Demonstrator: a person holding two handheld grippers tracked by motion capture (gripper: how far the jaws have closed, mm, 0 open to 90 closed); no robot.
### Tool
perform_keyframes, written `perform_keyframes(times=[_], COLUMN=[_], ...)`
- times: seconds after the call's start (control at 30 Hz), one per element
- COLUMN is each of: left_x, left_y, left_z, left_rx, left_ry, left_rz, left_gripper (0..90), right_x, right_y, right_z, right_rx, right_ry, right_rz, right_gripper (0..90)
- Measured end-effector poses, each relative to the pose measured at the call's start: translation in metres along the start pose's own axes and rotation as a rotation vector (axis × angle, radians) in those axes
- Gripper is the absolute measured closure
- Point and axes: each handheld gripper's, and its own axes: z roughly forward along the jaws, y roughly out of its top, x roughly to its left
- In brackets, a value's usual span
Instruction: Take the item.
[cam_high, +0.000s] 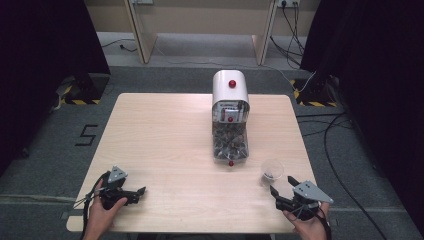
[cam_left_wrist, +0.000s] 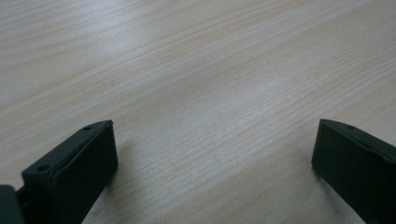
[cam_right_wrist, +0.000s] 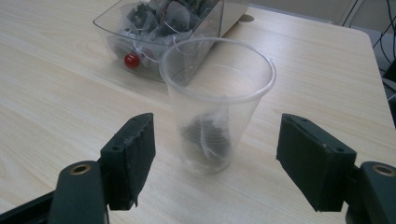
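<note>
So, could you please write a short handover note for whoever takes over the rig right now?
Left gripper: open, empty, low over the table at its near left corner.
Right gripper: open, jaws either side of the cup but not touching it.
Cup: upright near the right edge, one tea bag inside.
Dispenser: mid-table, drawer pulled open and full of tea bags.
Done: a bag is in the cup.
Left: probably grasp the cup and close the drawer.

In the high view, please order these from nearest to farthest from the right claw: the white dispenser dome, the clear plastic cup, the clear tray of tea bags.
1. Clear plastic cup, on the table just ahead of the right claw.
2. Clear tray of tea bags, farther ahead, toward the table's middle.
3. White dispenser dome, behind the tray, by the far edge.
</note>
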Motion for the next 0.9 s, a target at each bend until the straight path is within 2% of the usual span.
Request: perform_keyframes(times=[0.9], left_x=[0.0], left_y=[0.0], left_z=[0.0], left_rx=[0.0], left_ry=[0.0], left_rz=[0.001], left_gripper=[0.0], right_x=[0.001], right_y=[-0.028], right_z=[0.003], right_rx=[0.04], right_ry=[0.006], right_rz=[0.023], right_gripper=[27.1])
